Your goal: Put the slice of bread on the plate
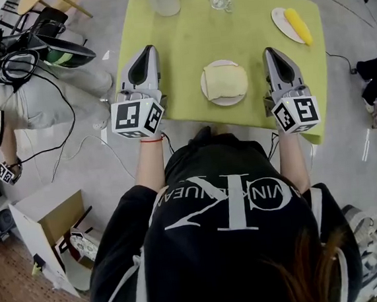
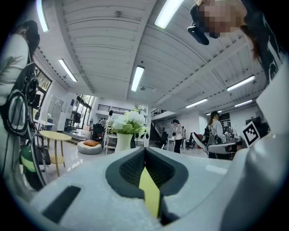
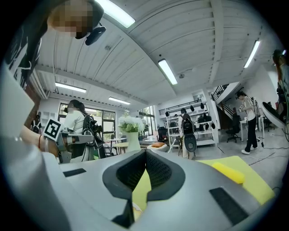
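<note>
1. Head view showed the slice of bread (image 1: 225, 80) lying flat on the white plate (image 1: 205, 91), on the green tablecloth (image 1: 191, 40) close to the person.
2. The left gripper (image 1: 144, 50) and right gripper (image 1: 270, 51) lay either side of the plate, apart from it, both clenched on nothing.
3. The placement looked complete, and nothing seemed left to do.

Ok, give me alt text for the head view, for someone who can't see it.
Seen from above, a slice of bread lies on a white plate on a green table, between the left gripper and right gripper, both shut and empty. A second plate with a yellow item sits far right.
</note>
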Motion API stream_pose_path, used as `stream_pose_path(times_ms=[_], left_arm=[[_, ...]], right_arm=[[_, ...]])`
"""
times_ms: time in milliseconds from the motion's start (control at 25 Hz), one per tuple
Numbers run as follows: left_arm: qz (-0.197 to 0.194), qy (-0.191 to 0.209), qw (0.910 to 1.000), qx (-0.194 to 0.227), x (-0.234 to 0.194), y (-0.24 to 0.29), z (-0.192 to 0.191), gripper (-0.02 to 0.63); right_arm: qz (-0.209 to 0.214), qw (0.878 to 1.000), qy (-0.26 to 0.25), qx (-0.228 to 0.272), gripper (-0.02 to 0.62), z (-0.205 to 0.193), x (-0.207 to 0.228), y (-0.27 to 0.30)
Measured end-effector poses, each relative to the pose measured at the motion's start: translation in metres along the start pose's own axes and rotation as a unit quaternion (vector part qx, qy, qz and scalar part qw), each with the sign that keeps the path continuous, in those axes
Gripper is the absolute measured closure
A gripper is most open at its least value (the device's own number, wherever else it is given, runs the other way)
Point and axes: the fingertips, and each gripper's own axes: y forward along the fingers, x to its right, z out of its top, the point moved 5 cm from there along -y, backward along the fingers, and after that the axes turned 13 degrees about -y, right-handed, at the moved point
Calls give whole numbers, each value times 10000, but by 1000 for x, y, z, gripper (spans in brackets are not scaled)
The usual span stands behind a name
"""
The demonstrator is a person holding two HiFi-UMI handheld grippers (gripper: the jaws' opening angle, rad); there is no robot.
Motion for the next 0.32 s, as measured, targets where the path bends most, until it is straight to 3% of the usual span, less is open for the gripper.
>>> stream_pose_path(times_ms=[320], left_arm=[[14,-13,10000,-46,-1,-2,-5,597]], right_arm=[[15,10000,97,6,594,-6,-1,-1]])
